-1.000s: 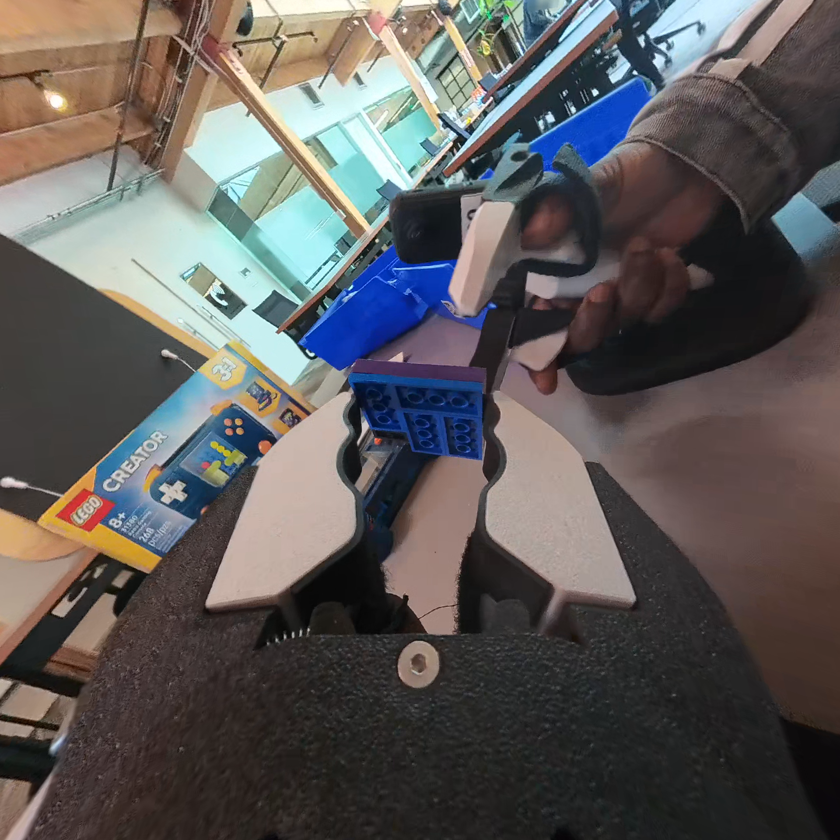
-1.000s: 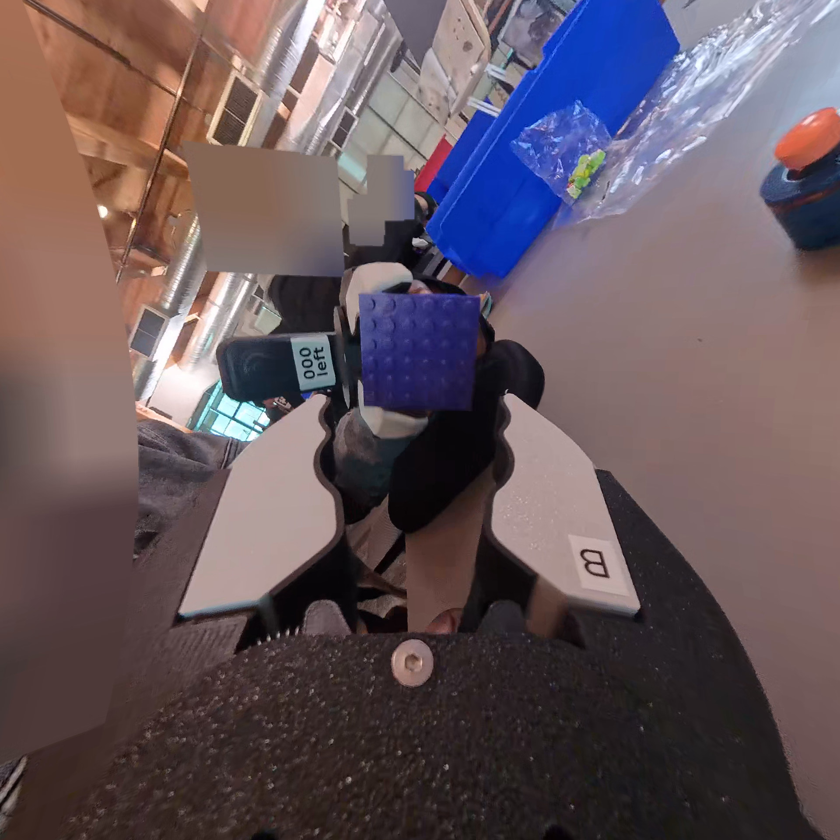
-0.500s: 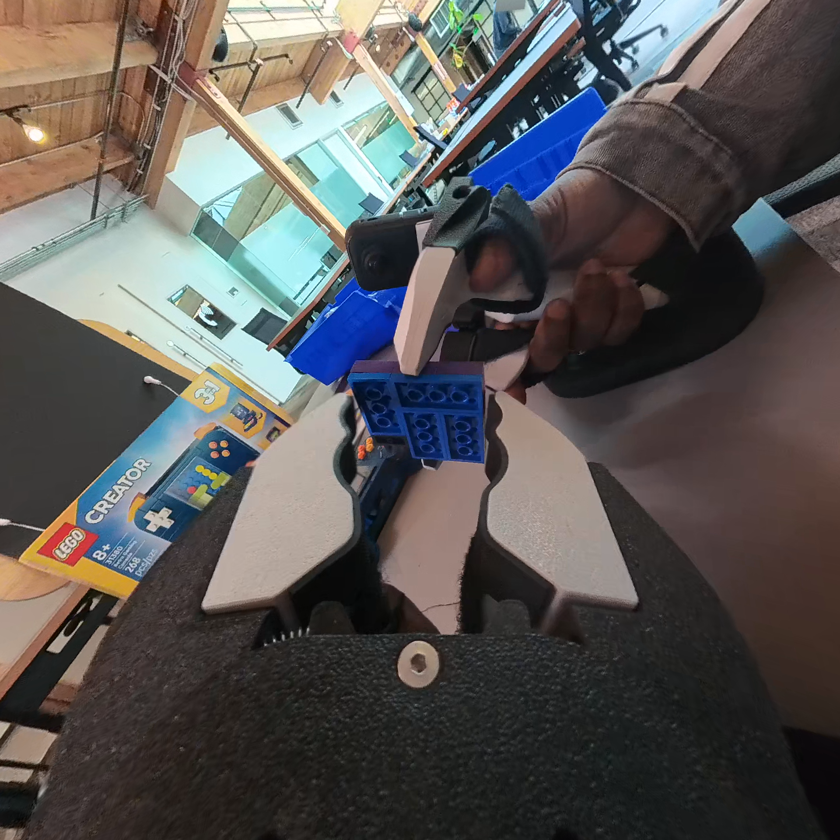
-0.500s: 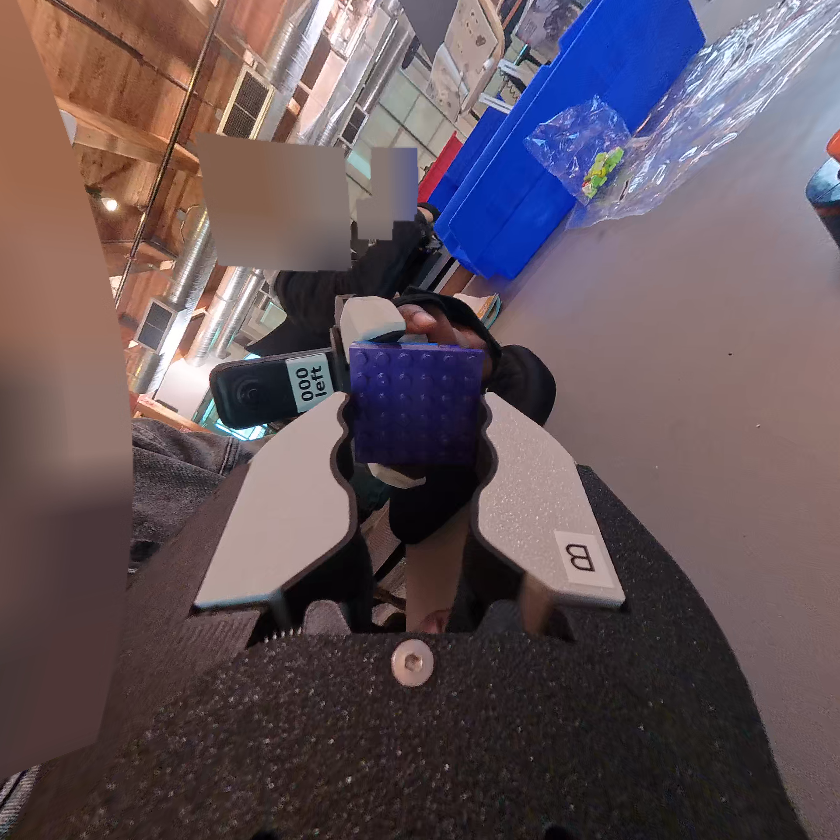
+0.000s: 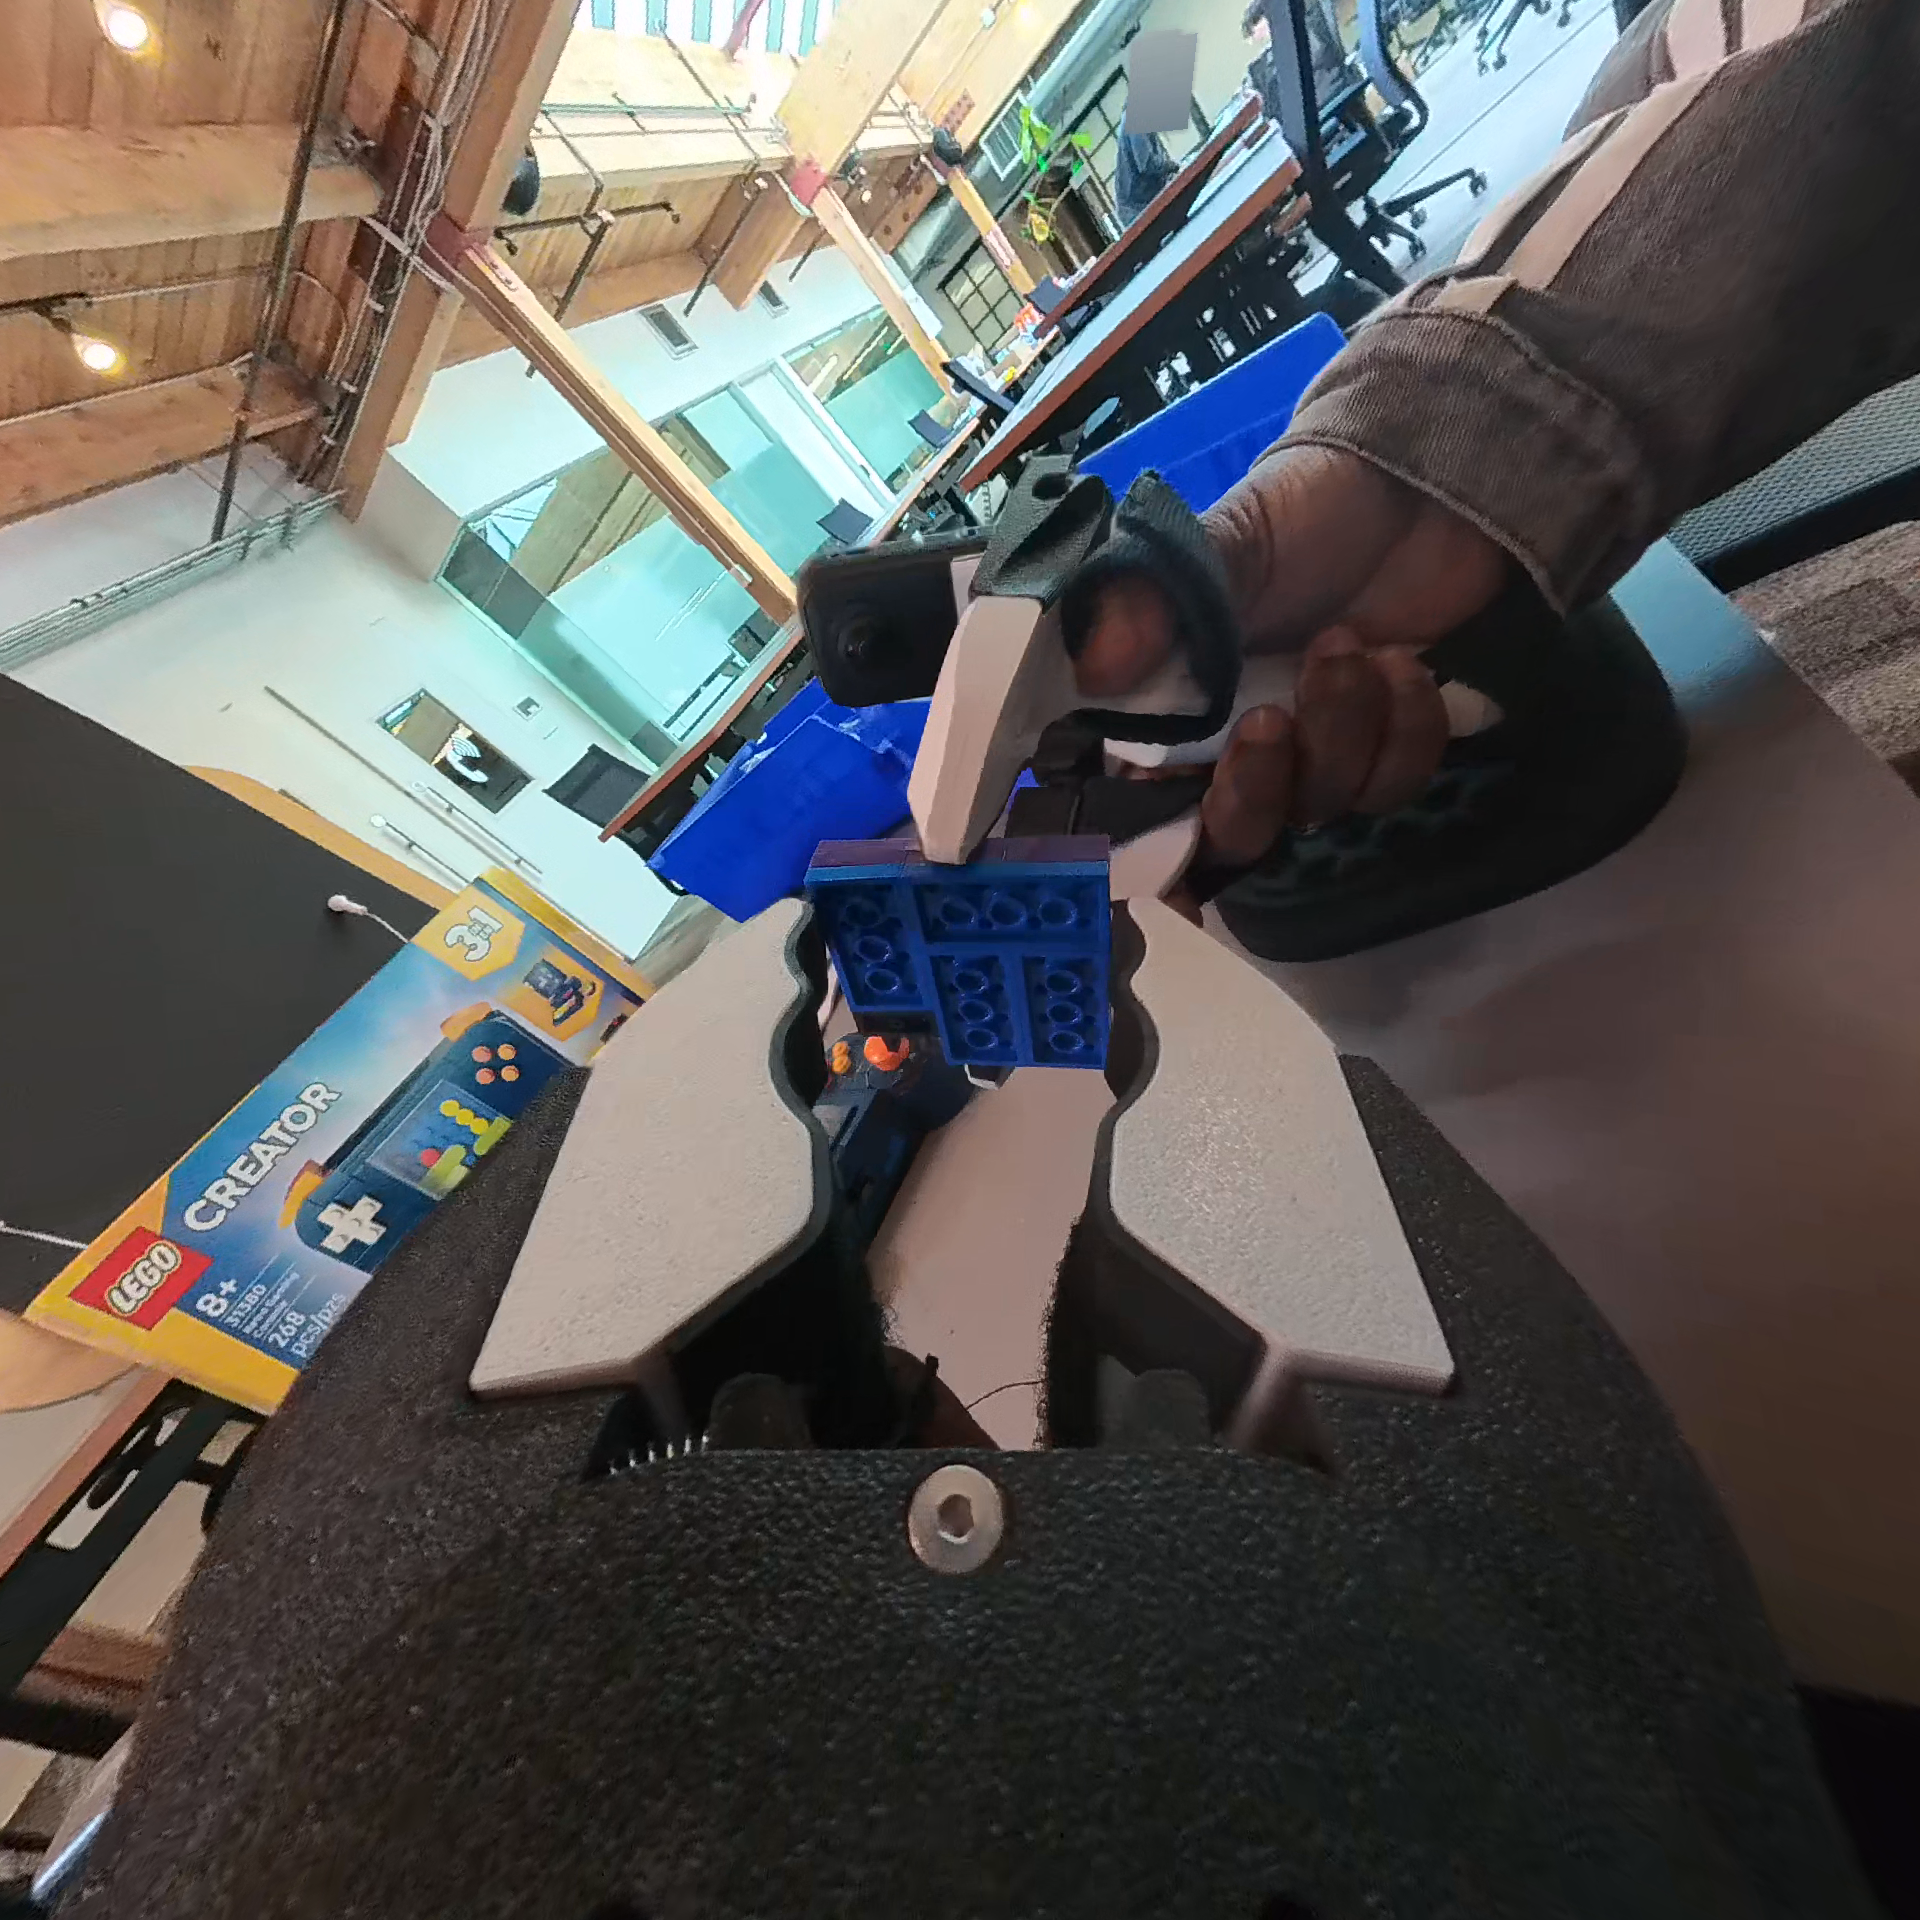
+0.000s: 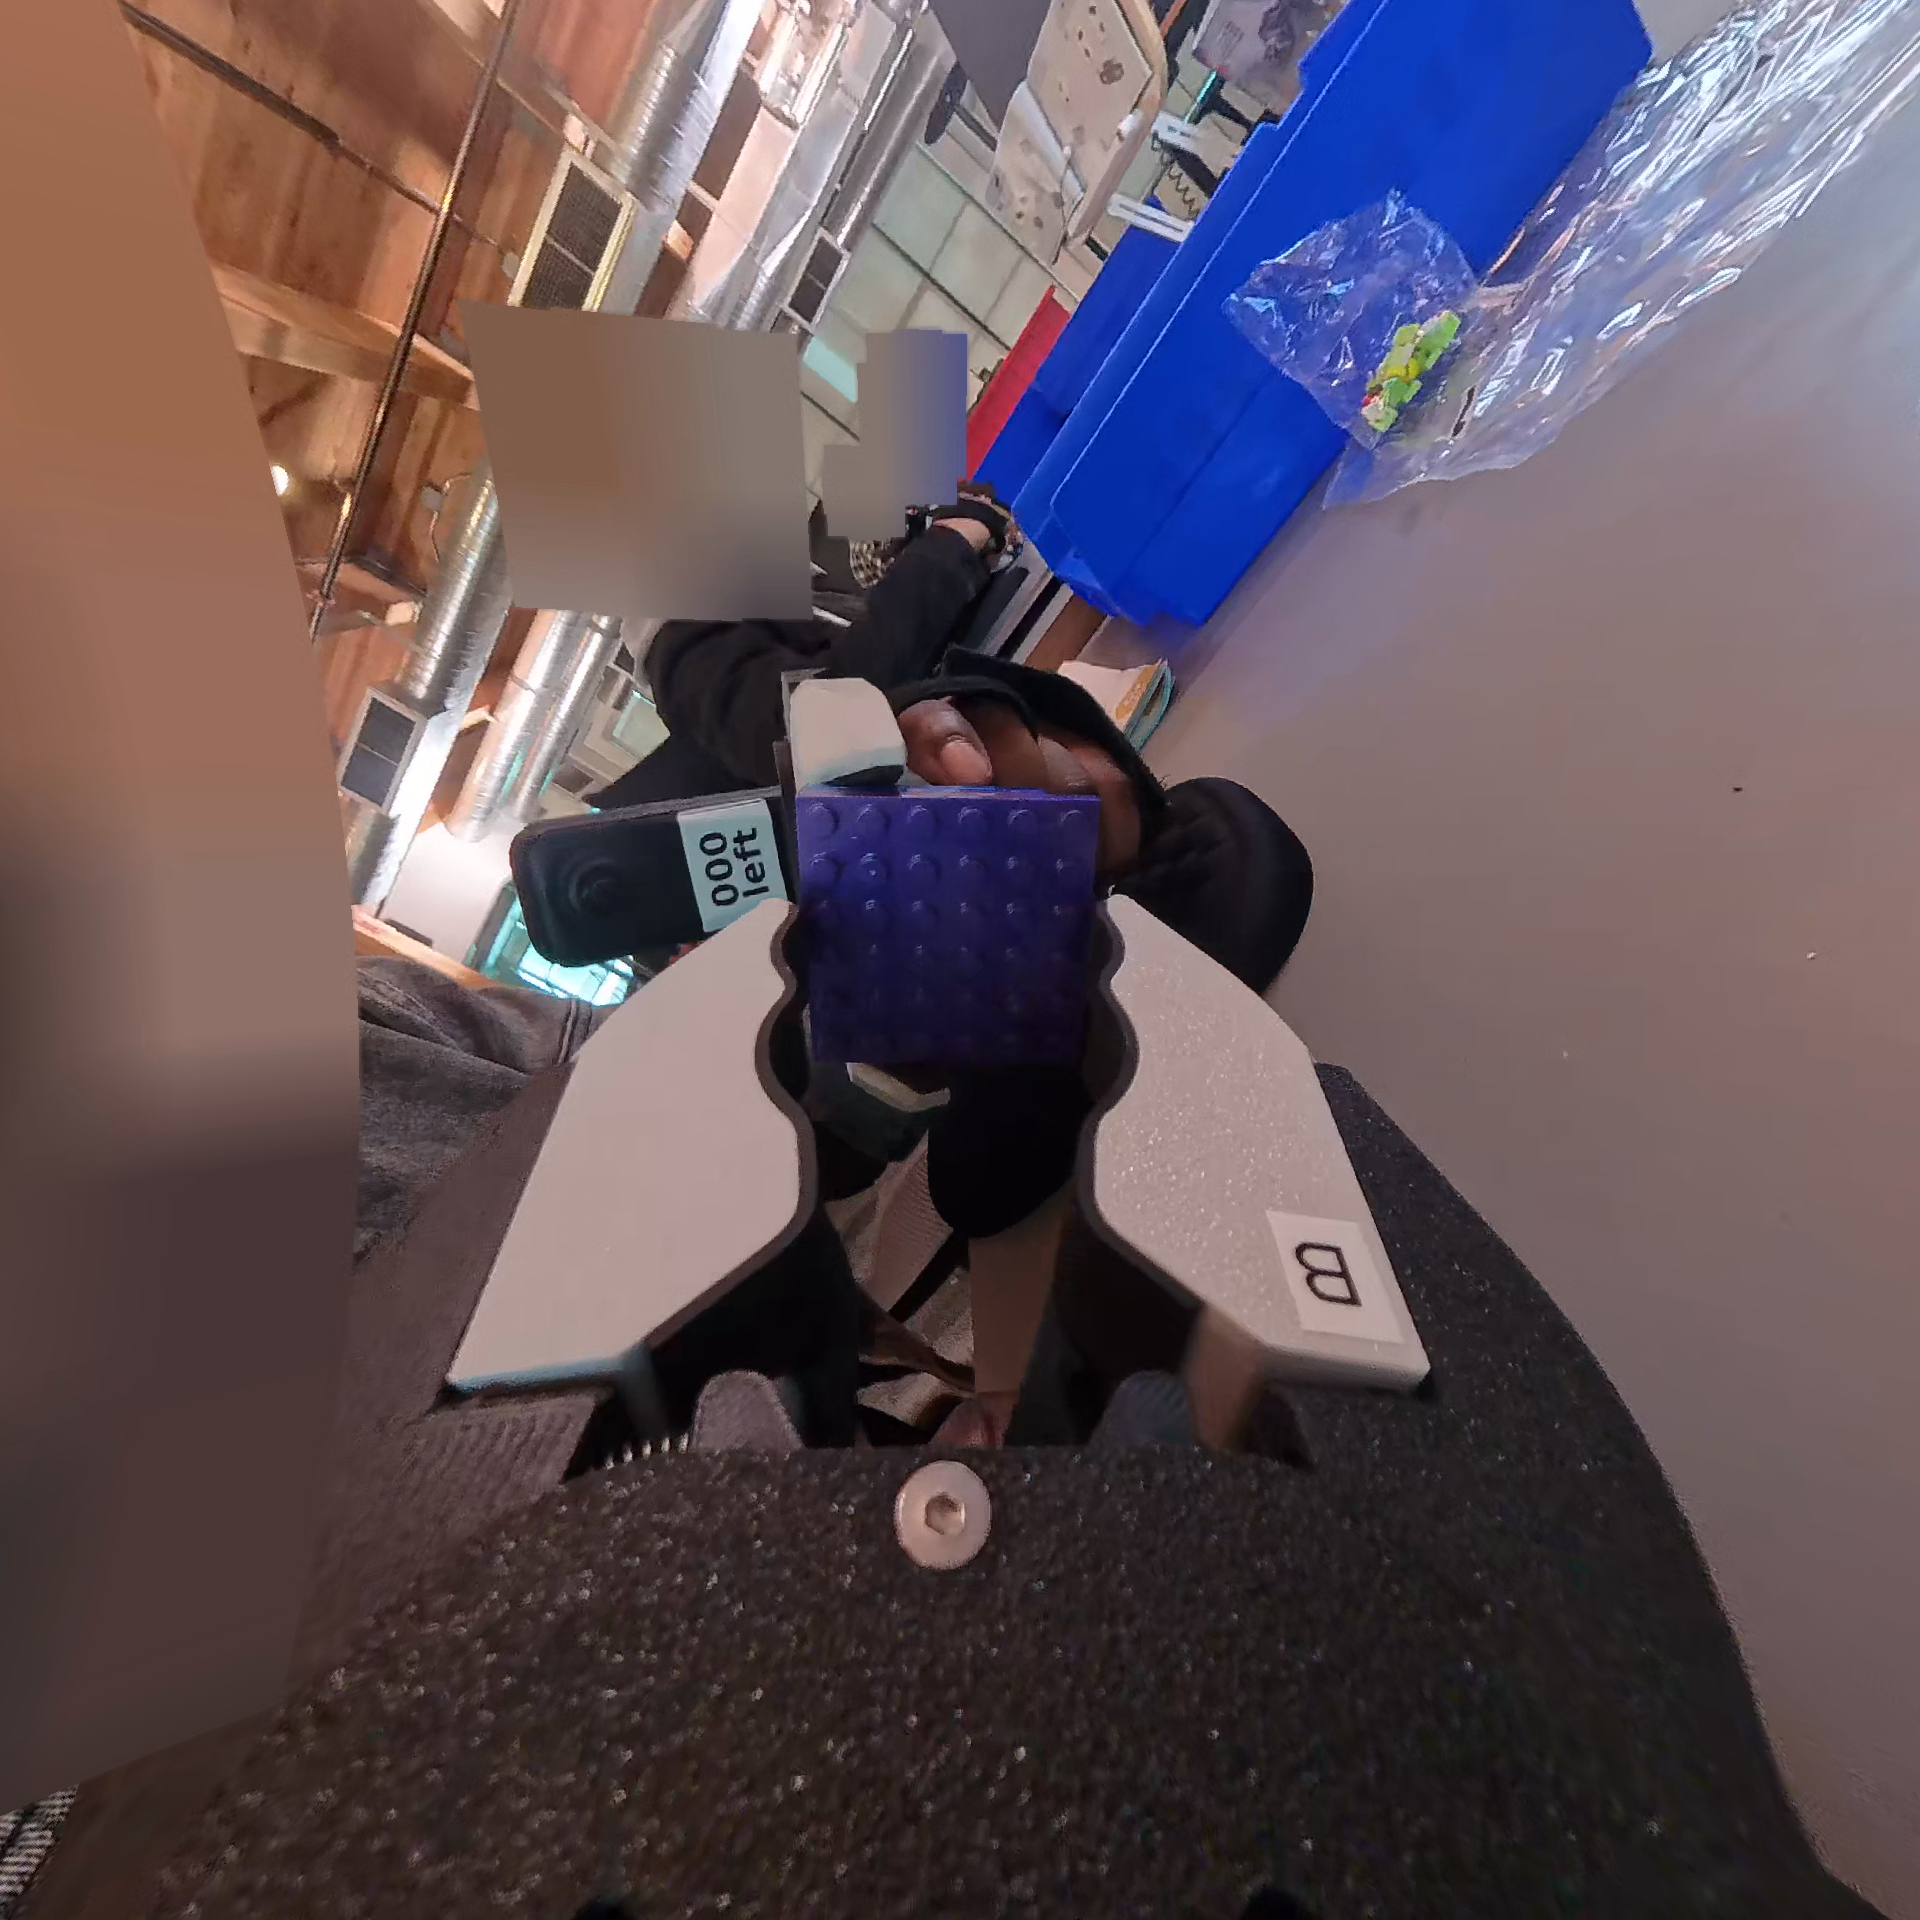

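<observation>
A small brick build hangs above the grey table between my two grippers, which face each other. In the left wrist view its blue underside plates [image 5: 997,977] sit between my left gripper's [image 5: 966,935] fingertips, which are shut on its side edges. In the right wrist view its purple studded top plate [image 6: 945,925] fills the gap of my right gripper [image 6: 940,935], which is shut on it. The right gripper's white finger [image 5: 977,748] rests on the build's top edge. A left gripper finger [image 6: 842,738] shows above the purple plate.
A toy set box [image 5: 312,1164] leans at the left by a black board [image 5: 125,935]. A dark blue model with orange bits [image 5: 883,1070] lies below the build. Blue bins [image 6: 1195,447] and a clear bag with green pieces [image 6: 1392,384] sit at the table's far side. The tips of both grippers are at nearly the same place.
My right gripper has moved in toward the purple plate and closed its fingers around it. My left gripper has kept hold of the build.
</observation>
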Demonstrator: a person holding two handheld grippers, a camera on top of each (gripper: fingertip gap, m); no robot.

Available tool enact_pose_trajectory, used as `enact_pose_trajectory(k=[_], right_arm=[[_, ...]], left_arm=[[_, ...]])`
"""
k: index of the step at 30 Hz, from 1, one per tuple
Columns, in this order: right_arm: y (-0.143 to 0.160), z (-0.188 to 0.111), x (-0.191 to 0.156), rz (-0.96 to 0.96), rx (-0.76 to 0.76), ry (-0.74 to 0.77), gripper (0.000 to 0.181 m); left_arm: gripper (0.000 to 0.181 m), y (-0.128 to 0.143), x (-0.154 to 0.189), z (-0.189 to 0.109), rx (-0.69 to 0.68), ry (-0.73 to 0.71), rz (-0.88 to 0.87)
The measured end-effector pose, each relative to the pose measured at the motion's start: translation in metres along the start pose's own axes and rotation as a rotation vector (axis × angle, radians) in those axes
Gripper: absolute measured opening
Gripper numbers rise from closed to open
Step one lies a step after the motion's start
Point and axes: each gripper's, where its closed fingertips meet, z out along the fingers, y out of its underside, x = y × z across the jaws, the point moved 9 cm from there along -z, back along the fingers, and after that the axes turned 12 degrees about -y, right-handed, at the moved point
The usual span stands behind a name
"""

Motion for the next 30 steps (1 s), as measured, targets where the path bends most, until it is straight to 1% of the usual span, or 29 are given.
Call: enact_pose_trajectory(k=[2,10,12,13,14,15,16,18,19,20,21,23,26,27,30], right_arm=[[0.002,0.0,0.002,0.012,0.02,0.005,0.051],[0.004,-0.001,0.001,-0.013,0.016,0.092,0.051],[0.003,-0.001,-0.003,-0.074,-0.005,0.129,0.051],[0.002,-0.002,-0.006,-0.137,-0.009,0.147,0.052],[0.0,-0.004,-0.011,-0.229,-0.031,0.167,0.051],[-0.003,-0.008,-0.017,-0.325,-0.06,0.199,0.051],[-0.006,-0.011,-0.027,-0.448,-0.092,0.188,0.051],[-0.005,-0.015,-0.045,-0.657,-0.164,0.144,0.051],[-0.003,-0.016,-0.051,-0.722,-0.197,0.111,0.051],[0.0,-0.016,-0.056,-0.774,-0.205,0.073,0.051],[0.002,-0.016,-0.059,-0.81,-0.191,0.046,0.051],[0.005,-0.016,-0.063,-0.846,-0.161,-0.012,0.051],[0.007,-0.017,-0.065,-0.892,-0.127,-0.034,0.051],[0.008,-0.017,-0.065,-0.91,-0.121,-0.045,0.051],[0.011,-0.02,-0.067,-0.963,-0.111,-0.096,0.051]], left_arm=[[0.051,0.001,0.0,0.0,-0.015,0.006,-0.005],[0.051,0.005,0.002,0.0,-0.058,0.01,-0.02],[0.051,0.005,0.003,0.0,-0.049,0.005,-0.01],[0.051,0.004,0.002,0.0,-0.028,0.004,-0.017],[0.05,0.004,0.0,-0.002,-0.018,0.029,-0.066],[0.049,0.004,-0.003,-0.005,-0.016,0.063,-0.164],[0.053,0.003,-0.008,-0.009,0.02,0.107,-0.305],[0.055,-0.002,-0.023,-0.013,0.097,0.164,-0.647],[0.057,-0.006,-0.029,-0.012,0.119,0.177,-0.771],[0.061,-0.012,-0.03,-0.011,0.147,0.217,-0.83],[0.062,-0.02,-0.028,-0.008,0.154,0.235,-0.837],[0.058,-0.035,-0.02,0.0,0.132,0.223,-0.746],[0.049,-0.051,-0.009,0.006,0.124,0.144,-0.597],[0.051,-0.053,-0.008,0.007,0.11,0.126,-0.579],[0.052,-0.057,-0.005,0.008,0.094,0.177,-0.639]])
